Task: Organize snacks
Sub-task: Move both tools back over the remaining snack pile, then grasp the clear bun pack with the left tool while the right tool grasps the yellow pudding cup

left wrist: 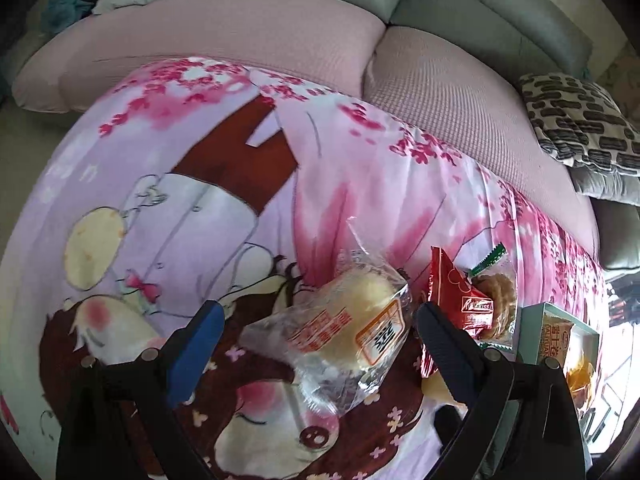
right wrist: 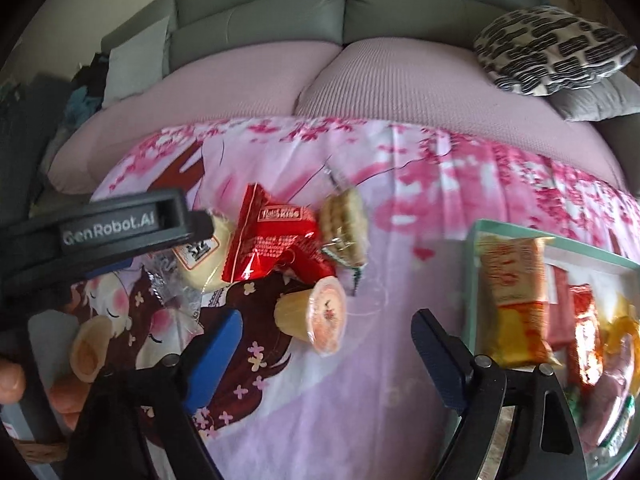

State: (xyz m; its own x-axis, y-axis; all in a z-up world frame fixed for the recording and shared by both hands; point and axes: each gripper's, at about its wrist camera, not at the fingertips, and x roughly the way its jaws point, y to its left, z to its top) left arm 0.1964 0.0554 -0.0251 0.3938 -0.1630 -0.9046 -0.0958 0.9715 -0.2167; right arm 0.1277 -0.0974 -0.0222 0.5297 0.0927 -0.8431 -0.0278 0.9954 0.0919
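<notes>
My left gripper is open, its fingers on either side of a clear-wrapped bun lying on the pink printed cloth. Right of it lie a red snack packet and a wrapped biscuit pack. In the right wrist view my right gripper is open and empty above the cloth. Ahead of it lie a jelly cup, the red packet, the biscuit pack and the bun. A teal-rimmed box at the right holds several packets.
The left gripper's body crosses the left of the right wrist view, with a second jelly cup below it. A grey sofa with pink seat cushions lies beyond the cloth, with a black-and-white pillow.
</notes>
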